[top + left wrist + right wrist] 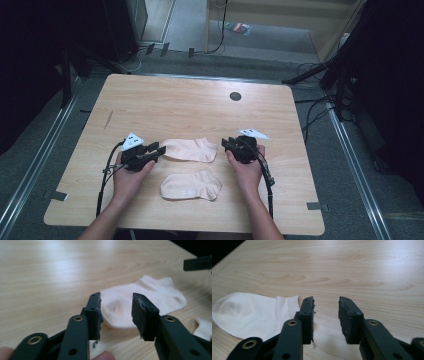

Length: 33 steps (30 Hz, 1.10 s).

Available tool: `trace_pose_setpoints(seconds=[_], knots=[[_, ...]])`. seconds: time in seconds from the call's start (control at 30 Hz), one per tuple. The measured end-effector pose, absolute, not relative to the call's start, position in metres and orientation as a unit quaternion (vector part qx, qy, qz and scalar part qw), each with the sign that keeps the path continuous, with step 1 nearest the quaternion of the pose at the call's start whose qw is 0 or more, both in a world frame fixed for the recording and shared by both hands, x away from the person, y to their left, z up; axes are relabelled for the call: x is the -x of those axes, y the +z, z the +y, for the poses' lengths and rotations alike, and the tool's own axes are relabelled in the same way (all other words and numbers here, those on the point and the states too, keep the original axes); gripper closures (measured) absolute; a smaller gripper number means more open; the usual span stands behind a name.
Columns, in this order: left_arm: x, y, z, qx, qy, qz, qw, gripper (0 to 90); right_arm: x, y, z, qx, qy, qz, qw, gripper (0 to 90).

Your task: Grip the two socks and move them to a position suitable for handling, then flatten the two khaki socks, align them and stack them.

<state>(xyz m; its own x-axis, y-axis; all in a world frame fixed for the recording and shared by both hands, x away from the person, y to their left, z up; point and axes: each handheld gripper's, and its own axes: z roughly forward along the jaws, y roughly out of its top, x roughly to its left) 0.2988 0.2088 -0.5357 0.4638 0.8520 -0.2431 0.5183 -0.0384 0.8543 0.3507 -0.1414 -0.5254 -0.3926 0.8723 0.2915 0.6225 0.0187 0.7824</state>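
Socks are laid flat on the counter [150, 100]: the farther sock [192, 149] stretches between the two hands, and the nearer sock [191, 185] lies just in front of it, apart from it. The left tongs [161, 149] are spread, with one end of the farther sock seen between the jaws in the left gripper view [140, 298], though it cannot be told whether cloth is yet touched. The right tongs [225, 145] are likewise spread and held just beside the other end of that sock, whose edge shows at the left in the right gripper view [254, 315]; bare wood lies between those jaws. Nothing is pinched by either pair. The step in hand is judged to be the seizing of the farther sock at both ends. For that to be done well, each pair should be lowered until the lower jaw slides under the cloth edge, and the right tongs should first be shifted toward the sock so that fabric, not wood, is caught. Both layers of the knit should be taken together, near the edge, and the jaws pressed together firmly before any lift, since thin, limp cloth may slip out or bunch up.
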Motion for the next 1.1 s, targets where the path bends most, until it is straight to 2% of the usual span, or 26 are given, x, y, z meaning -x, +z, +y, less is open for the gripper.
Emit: trace_pose_setpoints(seconds=[0.2, 0.33, 0.43, 0.47, 0.53, 0.57, 0.6, 0.63, 0.67, 0.7, 0.73, 0.83, 0.93, 1.1], knots=[[-0.315, -0.538, 0.213, -0.697, 0.157, 0.526, 0.461, 55.9, -0.348, -0.526, -0.14, -0.537, 0.45, 0.704, 0.117, 62.1], [-0.323, -0.545, 0.216, -0.687, 0.146, 0.553, 0.449, 58.9, -0.352, -0.531, -0.133, -0.536, 0.446, 0.708, 0.11, 61.2], [-0.323, -0.546, 0.216, -0.692, 0.139, 0.547, 0.45, 63.5, -0.355, -0.535, -0.127, -0.539, 0.445, 0.709, 0.089, 59.8], [-0.323, -0.547, 0.214, -0.701, 0.127, 0.541, 0.448, 70.4, -0.356, -0.538, -0.122, -0.537, 0.439, 0.716, 0.08, 59.6], [-0.322, -0.547, 0.213, -0.703, 0.117, 0.54, 0.448, 76.2, -0.357, -0.541, -0.117, -0.537, 0.432, 0.721, 0.074, 60.0], [-0.322, -0.548, 0.212, -0.708, 0.109, 0.537, 0.446, 76.2, -0.357, -0.541, -0.117, -0.537, 0.432, 0.721, 0.074, 60.0], [-0.321, -0.549, 0.209, -0.714, 0.103, 0.532, 0.443, 82.7, -0.357, -0.544, -0.111, -0.536, 0.423, 0.727, 0.075, 64.3], [-0.321, -0.549, 0.209, -0.714, 0.103, 0.532, 0.443, 87.0, -0.357, -0.544, -0.111, -0.536, 0.423, 0.727, 0.075, 64.3], [-0.32, -0.549, 0.209, -0.719, 0.101, 0.526, 0.443, 90.0, -0.356, -0.546, -0.107, -0.529, 0.416, 0.735, 0.081, 73.8], [-0.32, -0.549, 0.209, -0.719, 0.101, 0.526, 0.443, 90.0, -0.356, -0.546, -0.107, -0.529, 0.416, 0.735, 0.081, 73.8], [-0.319, -0.548, 0.209, -0.723, 0.105, 0.521, 0.441, 90.0, -0.356, -0.546, -0.103, -0.526, 0.407, 0.743, 0.08, 87.2], [-0.317, -0.546, 0.211, -0.723, 0.117, 0.519, 0.441, 90.0, -0.355, -0.545, -0.105, -0.527, 0.405, 0.742, 0.089, 88.9], [-0.313, -0.544, 0.216, -0.74, 0.149, 0.509, 0.413, 90.0, -0.351, -0.543, -0.119, -0.541, 0.411, 0.727, 0.101, 89.8], [-0.311, -0.548, 0.216, -0.76, 0.151, 0.495, 0.392, 90.0, -0.346, -0.546, -0.132, -0.551, 0.405, 0.721, 0.109, 90.0]])
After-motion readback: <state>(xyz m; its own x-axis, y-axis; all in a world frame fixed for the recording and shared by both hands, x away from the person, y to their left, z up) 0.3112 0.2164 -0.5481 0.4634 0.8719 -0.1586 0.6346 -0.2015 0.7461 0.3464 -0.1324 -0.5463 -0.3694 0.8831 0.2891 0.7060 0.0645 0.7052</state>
